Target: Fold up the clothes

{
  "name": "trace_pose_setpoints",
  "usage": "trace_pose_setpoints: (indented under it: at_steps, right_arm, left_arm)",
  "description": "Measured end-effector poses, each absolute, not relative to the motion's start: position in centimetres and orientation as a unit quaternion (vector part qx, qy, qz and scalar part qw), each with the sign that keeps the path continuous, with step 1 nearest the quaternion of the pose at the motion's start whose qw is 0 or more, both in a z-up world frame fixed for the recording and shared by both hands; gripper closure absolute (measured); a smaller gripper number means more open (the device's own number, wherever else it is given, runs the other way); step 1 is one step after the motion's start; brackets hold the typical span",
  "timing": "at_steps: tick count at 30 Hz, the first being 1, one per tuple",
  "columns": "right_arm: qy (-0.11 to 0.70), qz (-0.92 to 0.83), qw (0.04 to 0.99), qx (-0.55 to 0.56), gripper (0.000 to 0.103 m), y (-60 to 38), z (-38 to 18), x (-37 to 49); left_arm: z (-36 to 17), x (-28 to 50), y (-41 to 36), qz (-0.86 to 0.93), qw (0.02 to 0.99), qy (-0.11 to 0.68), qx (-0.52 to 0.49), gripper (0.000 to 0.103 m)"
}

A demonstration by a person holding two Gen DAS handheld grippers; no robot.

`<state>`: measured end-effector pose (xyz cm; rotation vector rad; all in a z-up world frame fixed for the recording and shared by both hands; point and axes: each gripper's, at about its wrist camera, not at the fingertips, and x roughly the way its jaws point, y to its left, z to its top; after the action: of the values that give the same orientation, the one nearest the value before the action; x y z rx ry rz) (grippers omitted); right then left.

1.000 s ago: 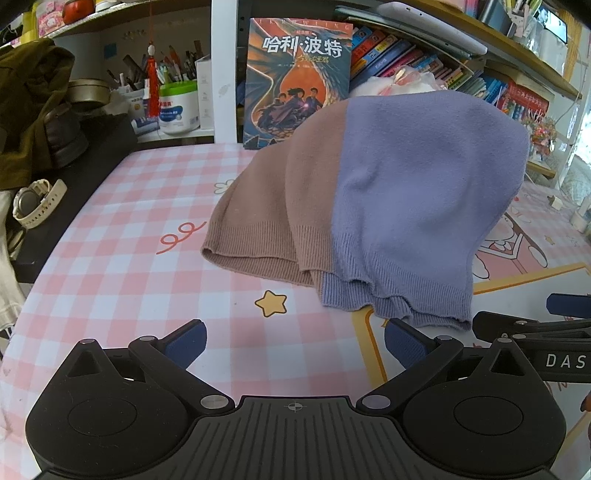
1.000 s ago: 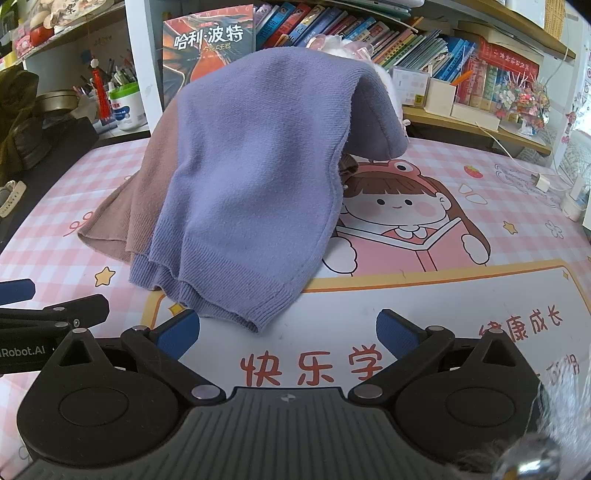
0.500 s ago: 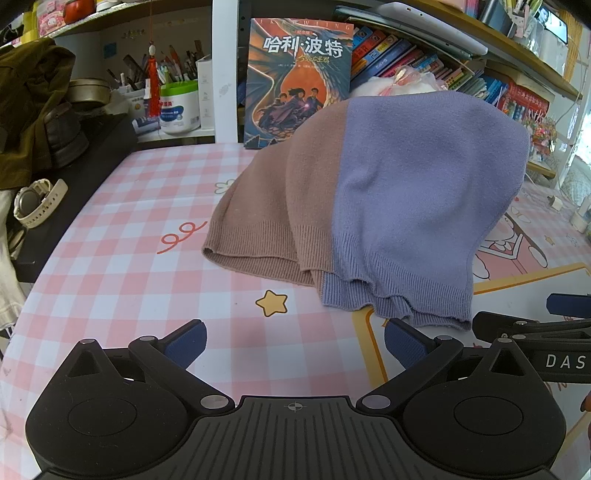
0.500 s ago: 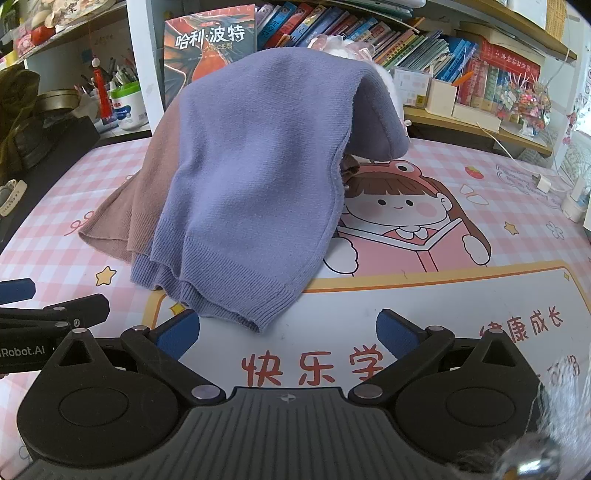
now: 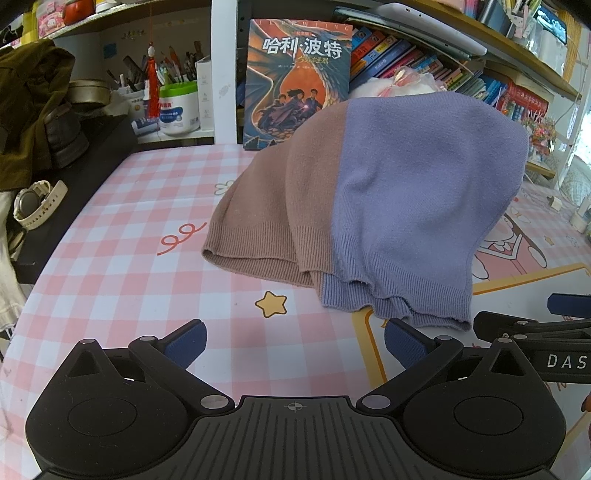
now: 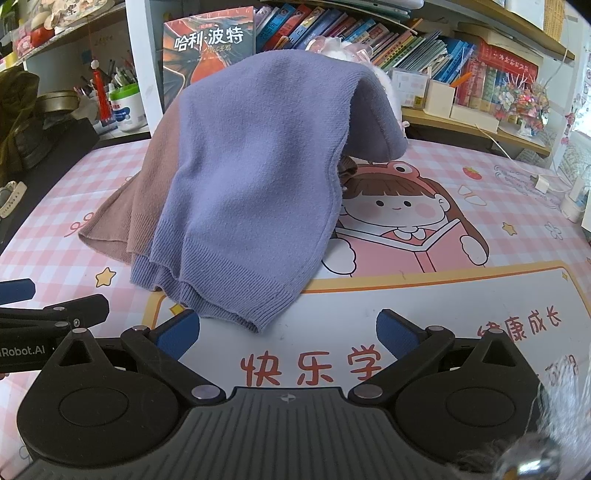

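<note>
A knitted sweater, half brown and half lilac [image 5: 399, 192] [image 6: 251, 177], is draped over a white plush toy [image 5: 399, 83] [image 6: 347, 50] so it rises like a hump on the desk. Its ribbed hem lies on the pink checked mat [image 5: 110, 258]. My left gripper [image 5: 293, 341] is open, low over the mat, just short of the hem. Open as well, my right gripper [image 6: 288, 330] hovers in front of the lilac hem's corner, its left pad nearly under the edge. Each gripper shows at the side of the other's view.
A large book [image 5: 297, 79] stands upright behind the sweater, with rows of books [image 6: 369, 35] on shelves. A white jar and pen pots [image 5: 177, 107] sit back left. A watch [image 5: 35, 205] and dark jacket [image 5: 26, 107] lie left. A white charger [image 6: 545, 182] lies at right.
</note>
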<state>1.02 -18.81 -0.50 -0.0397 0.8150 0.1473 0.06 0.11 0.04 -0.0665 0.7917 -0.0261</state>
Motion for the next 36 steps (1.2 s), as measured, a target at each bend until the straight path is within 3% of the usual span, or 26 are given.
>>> trace_pose_setpoints:
  at_steps: [36]
  right_arm:
    - [0.397,0.069,0.915,-0.018,0.0,-18.8,-0.52,1.1]
  left_arm:
    - [-0.02,0.07,0.26,-0.015,0.921,0.389,-0.033,0.0]
